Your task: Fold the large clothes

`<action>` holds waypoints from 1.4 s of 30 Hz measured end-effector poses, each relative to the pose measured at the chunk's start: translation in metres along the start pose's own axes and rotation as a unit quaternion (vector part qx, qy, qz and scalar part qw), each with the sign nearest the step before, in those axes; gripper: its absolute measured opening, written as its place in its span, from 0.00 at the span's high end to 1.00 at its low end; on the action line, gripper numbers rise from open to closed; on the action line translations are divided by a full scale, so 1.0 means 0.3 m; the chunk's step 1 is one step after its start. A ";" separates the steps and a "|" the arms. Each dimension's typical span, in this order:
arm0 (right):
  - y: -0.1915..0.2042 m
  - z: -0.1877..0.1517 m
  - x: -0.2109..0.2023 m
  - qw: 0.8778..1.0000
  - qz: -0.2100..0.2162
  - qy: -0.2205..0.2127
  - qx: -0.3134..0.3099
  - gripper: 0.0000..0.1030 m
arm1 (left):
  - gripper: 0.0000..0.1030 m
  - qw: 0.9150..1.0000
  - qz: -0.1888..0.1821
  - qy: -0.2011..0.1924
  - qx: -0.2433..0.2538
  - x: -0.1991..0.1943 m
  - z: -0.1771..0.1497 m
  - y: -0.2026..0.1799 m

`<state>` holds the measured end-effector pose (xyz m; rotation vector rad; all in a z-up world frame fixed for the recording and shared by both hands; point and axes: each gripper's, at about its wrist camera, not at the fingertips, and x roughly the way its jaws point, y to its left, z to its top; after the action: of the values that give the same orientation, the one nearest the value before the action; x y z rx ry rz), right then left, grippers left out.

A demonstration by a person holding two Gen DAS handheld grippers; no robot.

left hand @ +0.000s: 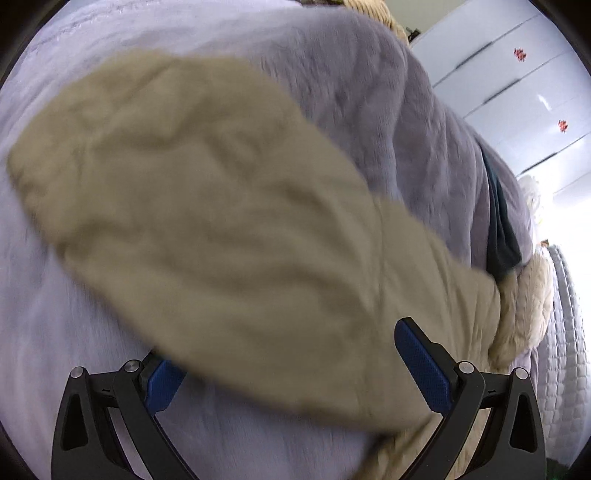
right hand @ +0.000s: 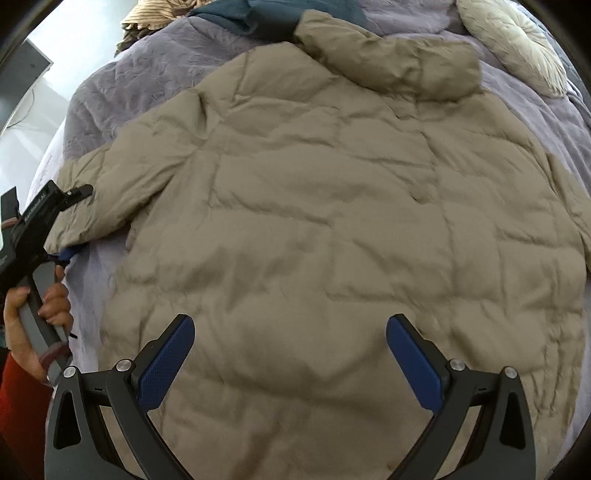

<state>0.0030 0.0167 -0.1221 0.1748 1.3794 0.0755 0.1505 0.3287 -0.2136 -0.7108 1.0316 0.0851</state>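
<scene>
A large beige quilted puffer coat (right hand: 332, 221) lies spread on a lilac bedspread (right hand: 122, 96), its back up and its fur-trimmed hood (right hand: 517, 48) at the far right. My right gripper (right hand: 290, 354) hovers open over the coat's lower back, empty. In the left wrist view, the coat's left sleeve (left hand: 207, 199) lies between the wide-open jaws of my left gripper (left hand: 291, 365), with the left pad partly hidden under the cloth. The left gripper also shows in the right wrist view (right hand: 66, 225) at the sleeve's cuff, held by a hand.
A dark teal garment (right hand: 258, 18) and a striped tan cloth (right hand: 155, 18) lie at the far end of the bed. White wardrobe doors (left hand: 517, 92) stand beyond the bed. A quilted pale cover (left hand: 565, 332) lies at the bed's right side.
</scene>
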 end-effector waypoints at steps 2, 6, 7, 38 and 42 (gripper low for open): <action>0.028 0.035 0.011 1.000 0.005 -0.013 0.003 0.00 | 0.00 1.000 -0.002 -0.013 -0.009 -0.003 0.051 0.025; 0.055 0.112 0.019 0.998 0.032 -0.033 0.030 0.00 | 0.17 0.999 0.021 -0.035 -0.025 -0.018 0.142 0.064; 0.065 0.137 0.021 0.998 0.041 -0.041 0.037 0.00 | 0.41 0.999 0.026 -0.029 -0.021 -0.008 0.163 0.068; -0.250 0.144 0.066 0.985 0.110 -0.022 0.133 0.71 | 0.79 0.883 -0.079 -0.006 0.464 -0.050 -0.395 -1.067; -0.441 0.054 0.007 0.983 0.071 -0.028 0.165 0.71 | 0.79 0.846 -0.051 0.039 0.530 0.115 -0.627 -1.140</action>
<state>0.0128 -0.1145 -0.1435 0.5480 1.3145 -0.0401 0.1588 -0.0540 -0.1292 0.2564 0.9366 -0.5822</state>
